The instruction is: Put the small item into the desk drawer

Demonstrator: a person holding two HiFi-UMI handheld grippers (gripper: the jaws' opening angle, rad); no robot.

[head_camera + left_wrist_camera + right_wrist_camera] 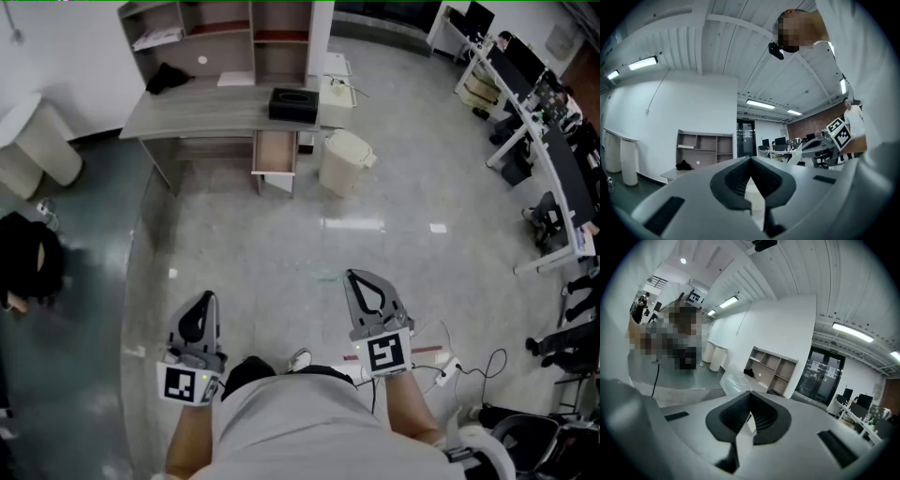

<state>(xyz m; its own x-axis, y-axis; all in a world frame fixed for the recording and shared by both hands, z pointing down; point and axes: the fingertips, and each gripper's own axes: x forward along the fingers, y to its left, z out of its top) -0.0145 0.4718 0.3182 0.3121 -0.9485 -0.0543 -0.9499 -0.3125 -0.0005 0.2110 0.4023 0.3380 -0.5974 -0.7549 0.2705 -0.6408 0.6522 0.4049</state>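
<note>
Clamps clear plastic bag (732, 379) in right gripper (353, 276) jaws; holds left gripper (207, 297) jaws shut, empty, well apart from open drawer (275, 153).

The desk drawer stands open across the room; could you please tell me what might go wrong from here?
1. The right gripper seems to pinch a thin clear plastic bag just at its tips; it could slip out on the walk.
2. The open drawer is narrow, with a bin close beside it; the limp bag might miss.
3. Cables lie on the floor at the person's right, a possible trip hazard.
</note>
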